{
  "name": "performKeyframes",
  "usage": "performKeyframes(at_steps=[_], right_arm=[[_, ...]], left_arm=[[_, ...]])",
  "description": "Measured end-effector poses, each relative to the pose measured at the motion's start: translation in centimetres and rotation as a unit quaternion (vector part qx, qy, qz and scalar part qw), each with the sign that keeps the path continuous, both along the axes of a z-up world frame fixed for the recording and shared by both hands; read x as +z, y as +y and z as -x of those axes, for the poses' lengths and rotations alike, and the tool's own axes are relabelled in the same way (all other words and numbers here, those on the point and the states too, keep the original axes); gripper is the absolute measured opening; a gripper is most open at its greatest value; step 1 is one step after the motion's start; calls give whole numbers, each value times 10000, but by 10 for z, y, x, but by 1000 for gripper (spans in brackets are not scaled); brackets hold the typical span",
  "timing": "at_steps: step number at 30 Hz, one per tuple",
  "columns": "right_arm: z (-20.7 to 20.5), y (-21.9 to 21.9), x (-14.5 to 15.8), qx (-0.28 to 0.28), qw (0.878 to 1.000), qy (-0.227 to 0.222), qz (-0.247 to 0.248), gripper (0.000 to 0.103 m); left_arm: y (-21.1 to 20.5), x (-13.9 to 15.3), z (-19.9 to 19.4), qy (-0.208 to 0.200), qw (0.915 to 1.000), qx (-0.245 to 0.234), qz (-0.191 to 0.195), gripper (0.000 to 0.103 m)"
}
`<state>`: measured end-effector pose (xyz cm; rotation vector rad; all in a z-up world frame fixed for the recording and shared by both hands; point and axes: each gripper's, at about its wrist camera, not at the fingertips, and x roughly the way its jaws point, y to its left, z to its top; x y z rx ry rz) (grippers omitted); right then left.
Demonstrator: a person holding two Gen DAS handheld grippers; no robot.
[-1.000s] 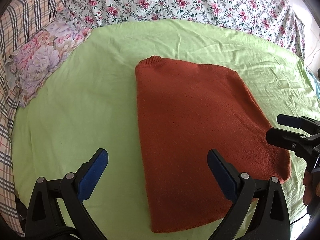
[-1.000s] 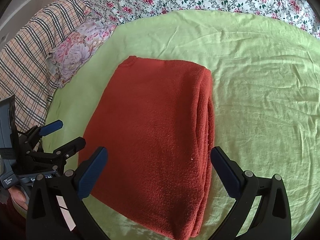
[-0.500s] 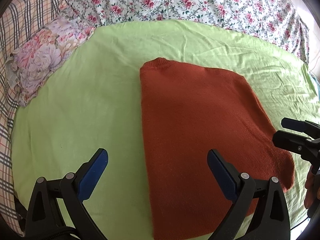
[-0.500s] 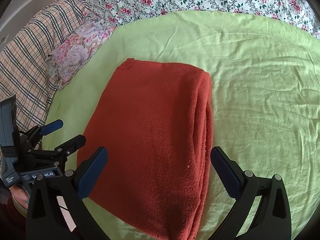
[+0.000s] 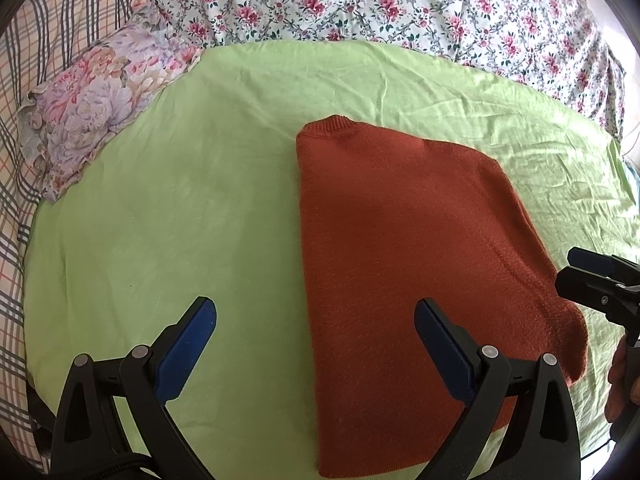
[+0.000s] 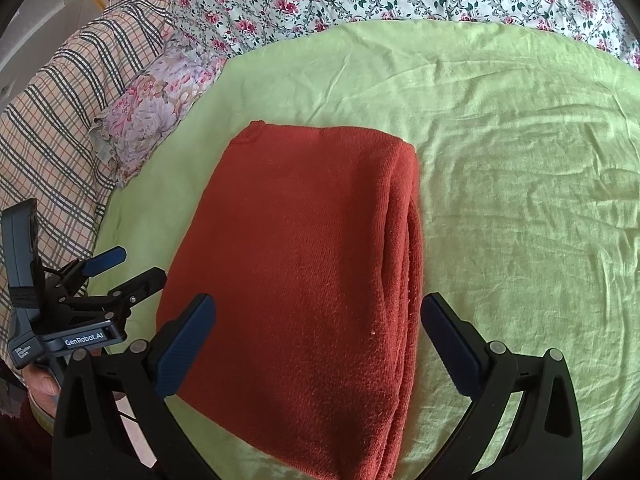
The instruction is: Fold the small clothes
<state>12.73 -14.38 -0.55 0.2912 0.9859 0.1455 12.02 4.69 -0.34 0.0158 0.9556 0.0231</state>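
A rust-orange knit sweater (image 5: 404, 248) lies folded lengthwise on the light green sheet (image 5: 180, 200), its ribbed collar at the far end. In the right wrist view the sweater (image 6: 304, 264) shows stacked layers along its right edge. My left gripper (image 5: 316, 344) is open and empty, above the sweater's left edge near its front end. My right gripper (image 6: 318, 340) is open and empty, above the sweater's front part. Each gripper shows in the other's view, the right gripper (image 5: 592, 276) at the sweater's right side and the left gripper (image 6: 116, 268) at its left side.
A floral pillow (image 5: 100, 96) lies at the left of the green sheet. A plaid blanket (image 6: 56, 120) is at the far left and a flowered quilt (image 5: 380, 4) runs along the back. The sheet's front edge is close below the grippers.
Both grippers have drawn back slightly from the sweater and the left one has shifted left. Both stay open. The sweater has not moved.
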Motion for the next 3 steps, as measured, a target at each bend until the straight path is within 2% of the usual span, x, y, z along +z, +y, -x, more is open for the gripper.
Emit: performKeyframes(at_steps=[3], right_arm=[[2,-1,-1,-25,10000,-4,-11,102]], left_arm=[[-1,1,2,-25,10000,-16,21,100]])
